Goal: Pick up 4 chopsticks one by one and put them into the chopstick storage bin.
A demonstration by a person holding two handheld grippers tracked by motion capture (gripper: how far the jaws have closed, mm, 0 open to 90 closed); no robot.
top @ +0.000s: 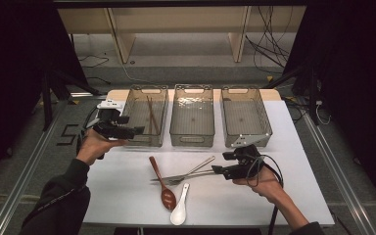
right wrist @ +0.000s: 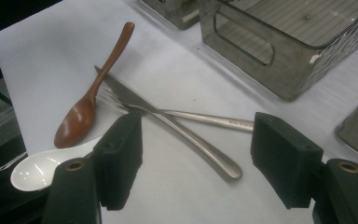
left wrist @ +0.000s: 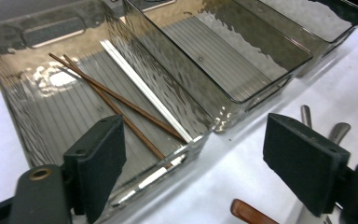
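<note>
Three bins sit in a row at the back of the table (top: 127, 166), and the job looks like sorting cutlery into them by kind. Chopsticks (left wrist: 116, 105) already lie flat in the left bin (top: 133, 98), slanted along its floor; middle bin (top: 192, 89) and right bin (top: 245, 90) look empty. Left tongs (top: 133, 130) hang at the left bin's near wall, open, nothing between the pads, so probably a drop is done. Right tongs (right wrist: 196, 156) are open too, holding nothing, aimed low at the knife (right wrist: 168, 123) and fork (right wrist: 186, 115), which lie crossed mid-table, handles toward that hand. Wooden spoon (top: 162, 182) and white spoon (top: 180, 211) lie just beyond, near the front edge, the white one close to it. Crossed pieces touch, so lifting one may drag the other. Open table on the right gives room to approach; bin walls are tall, so items must be lifted over the rims.
</note>
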